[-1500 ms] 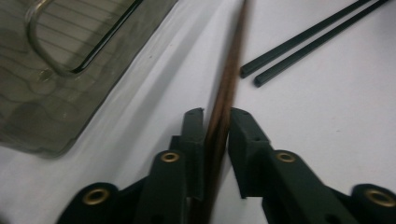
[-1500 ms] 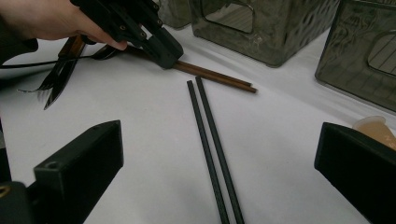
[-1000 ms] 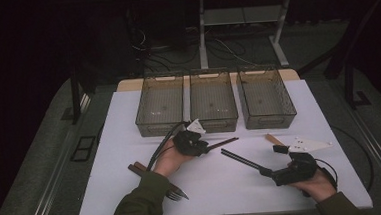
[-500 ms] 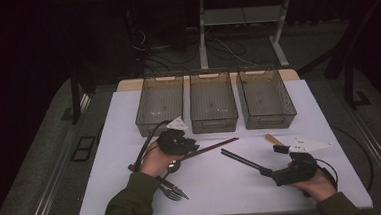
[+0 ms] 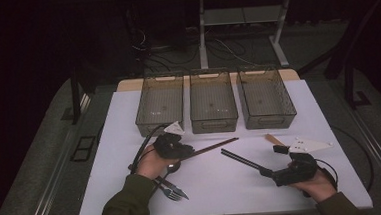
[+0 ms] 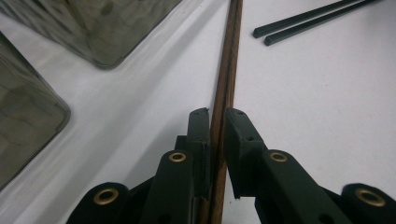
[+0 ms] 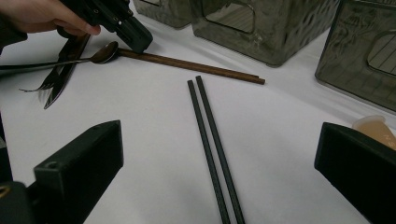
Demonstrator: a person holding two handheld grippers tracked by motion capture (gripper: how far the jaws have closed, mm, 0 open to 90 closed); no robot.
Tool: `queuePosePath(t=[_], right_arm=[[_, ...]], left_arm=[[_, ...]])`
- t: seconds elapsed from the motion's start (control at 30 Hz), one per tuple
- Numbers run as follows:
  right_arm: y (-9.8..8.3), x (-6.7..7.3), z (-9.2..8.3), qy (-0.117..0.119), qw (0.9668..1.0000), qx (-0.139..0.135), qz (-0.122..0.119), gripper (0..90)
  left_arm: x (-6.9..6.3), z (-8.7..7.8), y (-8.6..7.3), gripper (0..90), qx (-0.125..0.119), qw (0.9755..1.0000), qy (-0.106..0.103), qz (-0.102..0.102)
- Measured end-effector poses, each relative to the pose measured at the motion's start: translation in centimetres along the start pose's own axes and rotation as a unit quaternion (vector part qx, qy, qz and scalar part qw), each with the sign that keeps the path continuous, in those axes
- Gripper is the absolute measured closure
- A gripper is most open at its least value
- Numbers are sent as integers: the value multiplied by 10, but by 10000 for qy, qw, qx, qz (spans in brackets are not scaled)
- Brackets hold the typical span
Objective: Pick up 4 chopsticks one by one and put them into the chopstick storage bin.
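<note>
Open desk (image 5: 223,185) is left between the black chopsticks (image 5: 242,160) and cutlery (image 5: 171,188); the far side is blocked by three bins (image 5: 213,101).

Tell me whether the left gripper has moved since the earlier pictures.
Yes. The left gripper has drawn back from the middle bin toward the table's near left, its jaws just closing around the brown chopsticks.

No lettering, labels, brands, numbers or signs can be read anywhere in these views.
</note>
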State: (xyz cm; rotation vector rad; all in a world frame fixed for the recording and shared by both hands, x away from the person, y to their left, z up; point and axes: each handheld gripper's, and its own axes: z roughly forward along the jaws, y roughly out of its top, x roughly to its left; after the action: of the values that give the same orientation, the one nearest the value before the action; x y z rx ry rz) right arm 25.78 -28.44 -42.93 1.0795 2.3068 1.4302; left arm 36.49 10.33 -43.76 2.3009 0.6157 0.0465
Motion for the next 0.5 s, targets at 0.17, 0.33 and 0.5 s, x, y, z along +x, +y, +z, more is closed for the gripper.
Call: queuePosePath(t=[0.17,0.33,0.5], right_arm=[[0,0,0,-1,10000,3,8,12],[0,0,0,-5,10000,0,3,12],[0,0,0,-8,10000,7,16,12]], left_arm=[[2,0,-1,810,32,10000,9,29],[1,2,-1,811,41,10000,11,-3],[2,3,-2,814,96,9999,69,4]])
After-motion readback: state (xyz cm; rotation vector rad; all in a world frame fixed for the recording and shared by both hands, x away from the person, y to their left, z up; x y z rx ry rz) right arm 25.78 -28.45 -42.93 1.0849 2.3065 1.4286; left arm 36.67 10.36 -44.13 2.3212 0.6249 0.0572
